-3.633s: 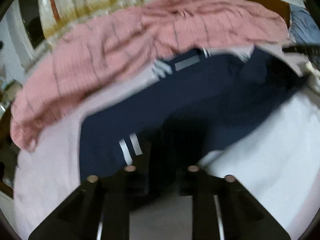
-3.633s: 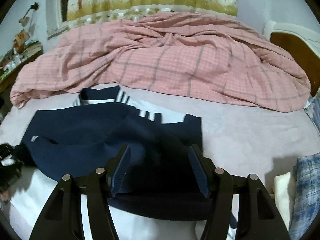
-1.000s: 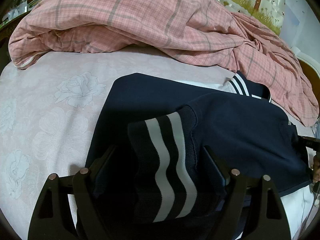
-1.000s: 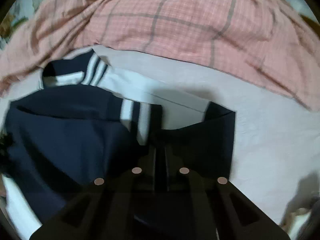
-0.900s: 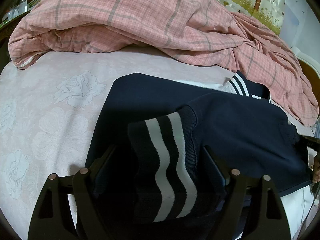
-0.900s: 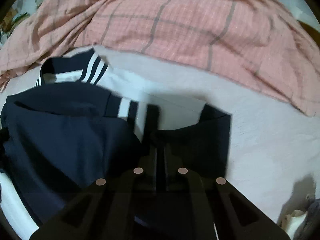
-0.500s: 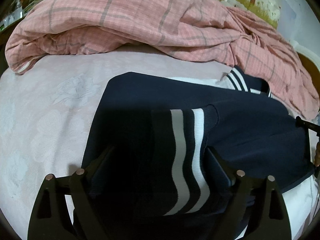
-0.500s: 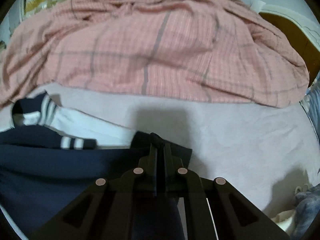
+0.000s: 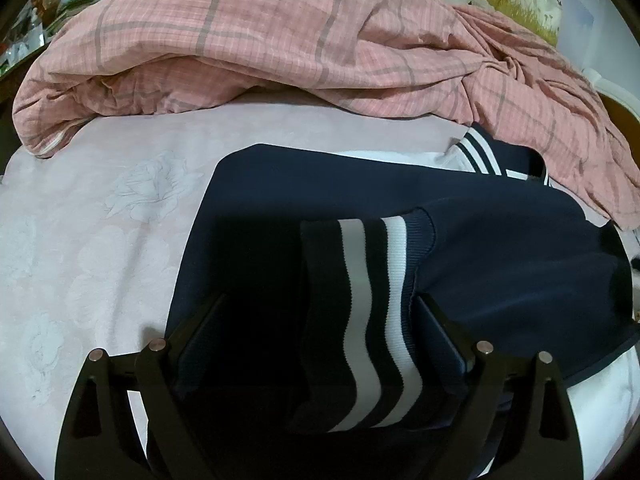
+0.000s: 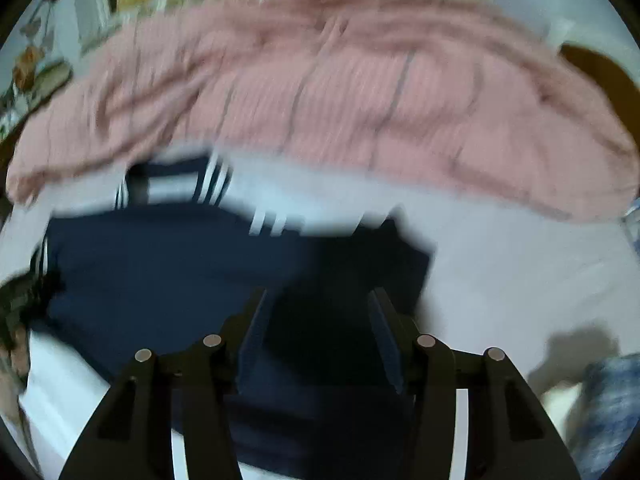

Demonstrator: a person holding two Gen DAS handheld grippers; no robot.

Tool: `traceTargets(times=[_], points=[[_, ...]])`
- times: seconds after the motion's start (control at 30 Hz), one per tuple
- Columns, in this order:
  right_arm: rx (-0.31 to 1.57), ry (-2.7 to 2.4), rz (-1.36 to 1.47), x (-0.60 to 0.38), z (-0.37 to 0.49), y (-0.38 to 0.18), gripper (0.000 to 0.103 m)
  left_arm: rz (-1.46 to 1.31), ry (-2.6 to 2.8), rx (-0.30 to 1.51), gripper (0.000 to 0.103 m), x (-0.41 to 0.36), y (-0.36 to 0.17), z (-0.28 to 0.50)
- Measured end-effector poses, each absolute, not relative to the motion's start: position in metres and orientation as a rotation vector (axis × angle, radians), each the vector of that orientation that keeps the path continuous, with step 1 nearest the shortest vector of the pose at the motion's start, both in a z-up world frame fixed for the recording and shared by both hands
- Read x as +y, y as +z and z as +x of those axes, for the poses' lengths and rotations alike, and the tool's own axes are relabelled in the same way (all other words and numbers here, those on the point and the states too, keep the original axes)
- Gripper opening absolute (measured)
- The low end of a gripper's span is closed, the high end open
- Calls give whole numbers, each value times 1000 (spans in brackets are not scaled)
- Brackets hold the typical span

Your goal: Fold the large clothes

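A navy garment [image 9: 500, 248] with white-striped ribbed cuffs and collar lies partly folded on the bed. In the left wrist view its striped cuff [image 9: 372, 312] lies over the body, between the fingers of my left gripper [image 9: 320, 320], which is open around it. In the blurred right wrist view the garment [image 10: 180, 264] spreads left, and my right gripper [image 10: 320, 312] is open just above its near right corner. The striped collar [image 10: 180, 188] shows at the back.
A rumpled pink plaid quilt [image 9: 320, 40] covers the far side of the bed. The pale pink floral sheet [image 9: 100, 220] lies to the left. A blue plaid cloth [image 10: 608, 400] sits at the right edge. A wooden headboard [image 10: 600, 72] is far right.
My right gripper, shut on the garment's corner before, has opened and let it go, and it is moving. My left gripper stays open; the striped cuff has shifted slightly right.
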State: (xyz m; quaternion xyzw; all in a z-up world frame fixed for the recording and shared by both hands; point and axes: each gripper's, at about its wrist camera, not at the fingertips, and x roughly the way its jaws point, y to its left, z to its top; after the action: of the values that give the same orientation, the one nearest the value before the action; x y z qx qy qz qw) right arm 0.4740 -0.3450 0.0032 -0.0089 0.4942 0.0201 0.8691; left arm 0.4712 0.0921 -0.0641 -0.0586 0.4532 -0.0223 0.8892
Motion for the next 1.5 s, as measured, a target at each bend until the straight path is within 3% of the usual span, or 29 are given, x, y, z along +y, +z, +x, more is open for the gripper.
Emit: traceTargets(times=[0.1, 0.17, 0.3, 0.5, 0.73, 0.87, 0.97, 1.1, 1.37, 1.4, 1.43, 1.5], points=[[1151, -106, -34, -355, 482, -43, 45, -139, -65, 933, 93, 95, -67, 471], [1121, -107, 20, -373, 479, -58, 45, -131, -66, 933, 93, 94, -67, 472], [1066, -195, 52, -396, 458, -48, 45, -122, -58, 930, 93, 93, -62, 469], [938, 60, 98, -380, 394, -10, 45, -70, -85, 848, 94, 75, -25, 441], [1018, 75, -21, -351, 370, -45, 45, -25, -74, 772, 94, 74, 6, 380], [882, 68, 40, -358, 334, -23, 46, -49, -3, 736, 94, 103, 15, 343], [801, -16, -1, -366, 303, 3, 52, -51, 53, 695, 94, 125, 21, 309], [825, -17, 84, -383, 293, 6, 52, -16, 75, 672, 96, 146, 20, 269], [895, -158, -135, -384, 315, -36, 52, -62, 87, 764, 97, 162, -23, 280], [850, -160, -140, -384, 313, -37, 49, -55, 89, 784, 97, 163, -32, 287], [829, -162, -140, -384, 311, -37, 31, -75, 80, 796, 97, 165, -39, 290], [816, -132, -123, -386, 306, -35, 14, -161, 41, 874, 96, 175, -55, 301]])
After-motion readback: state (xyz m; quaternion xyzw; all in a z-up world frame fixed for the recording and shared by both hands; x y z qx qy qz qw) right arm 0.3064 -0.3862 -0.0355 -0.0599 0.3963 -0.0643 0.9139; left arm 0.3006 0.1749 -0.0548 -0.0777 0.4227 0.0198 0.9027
